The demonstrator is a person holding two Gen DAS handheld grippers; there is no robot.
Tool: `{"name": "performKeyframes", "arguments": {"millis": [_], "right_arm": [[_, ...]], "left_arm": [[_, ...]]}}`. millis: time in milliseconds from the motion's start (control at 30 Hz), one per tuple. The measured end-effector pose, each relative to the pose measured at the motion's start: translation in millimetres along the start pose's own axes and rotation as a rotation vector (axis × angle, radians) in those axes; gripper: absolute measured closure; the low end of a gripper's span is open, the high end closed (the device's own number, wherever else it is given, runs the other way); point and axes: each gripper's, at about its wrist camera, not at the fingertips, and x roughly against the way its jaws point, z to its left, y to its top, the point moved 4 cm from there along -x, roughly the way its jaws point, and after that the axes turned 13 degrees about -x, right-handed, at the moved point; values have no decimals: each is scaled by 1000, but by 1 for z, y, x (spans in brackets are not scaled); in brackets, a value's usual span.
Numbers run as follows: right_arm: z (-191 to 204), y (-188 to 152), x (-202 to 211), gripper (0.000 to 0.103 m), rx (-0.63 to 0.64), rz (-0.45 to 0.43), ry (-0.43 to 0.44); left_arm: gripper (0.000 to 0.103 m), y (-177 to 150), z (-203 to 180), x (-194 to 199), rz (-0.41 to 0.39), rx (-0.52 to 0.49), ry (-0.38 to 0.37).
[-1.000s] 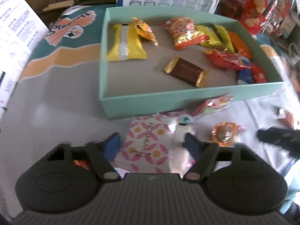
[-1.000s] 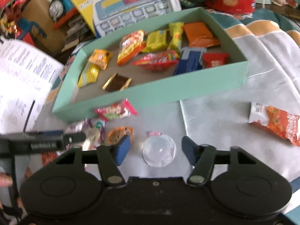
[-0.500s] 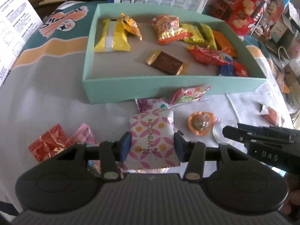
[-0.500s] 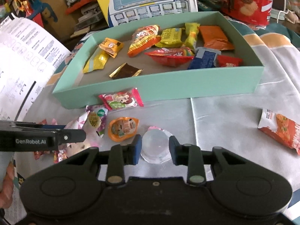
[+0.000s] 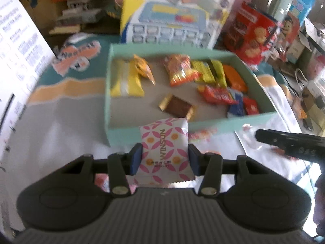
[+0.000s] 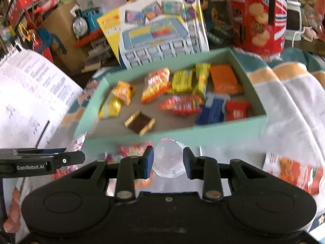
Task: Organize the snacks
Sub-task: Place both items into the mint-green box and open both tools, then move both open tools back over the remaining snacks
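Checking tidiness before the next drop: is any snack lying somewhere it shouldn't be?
Yes. An orange-red snack packet lies alone on the cloth to the right, outside the green box. A pink packet sits against the box's front wall. The rest inside look loosely scattered, not spilled.

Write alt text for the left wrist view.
The left tool grips a pink-and-white patterned snack packet, lifted before a mint-green box of assorted wrapped snacks. The right tool enters from the right.
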Motion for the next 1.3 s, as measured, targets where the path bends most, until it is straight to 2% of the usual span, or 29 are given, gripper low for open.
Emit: {"name": "performKeyframes", "arguments": {"millis": [167, 333, 600, 833, 867, 900, 933, 1000, 1067, 1133, 1167, 1300], "right_arm": [[17, 37, -11, 72, 18, -30, 33], [39, 67, -48, 72, 7, -4, 58], [49, 82, -112, 72, -1, 65, 44], [48, 85, -143, 72, -7, 91, 42], [48, 84, -144, 70, -4, 90, 42], [49, 84, -145, 67, -4, 89, 41], [49, 83, -144, 62, -7, 88, 42], [49, 83, -139, 25, -16, 85, 53], [48, 84, -126, 10, -18, 48, 58], [49, 84, -115, 4, -6, 24, 56], [49, 83, -109, 1, -2, 19, 54], [50, 79, -85, 0, 13, -5, 55]], "left_arm": [[56, 30, 22, -8, -22, 8, 49], [56, 55, 35, -38, -2, 4, 79], [56, 66, 44, -77, 46, -17, 92], [55, 66, 48, -95, 77, -27, 99], [50, 66, 48, -96, 79, -27, 105], [37, 66, 48, -96, 79, -27, 115], [35, 66, 47, -96, 78, -25, 110], [13, 66, 43, -93, 76, -15, 84], [0, 66, 37, -86, 59, -29, 105], [0, 65, 31, -78, 39, -51, 145], [0, 65, 29, -75, 39, -54, 142], [0, 61, 25, -57, 33, -33, 126]]}}
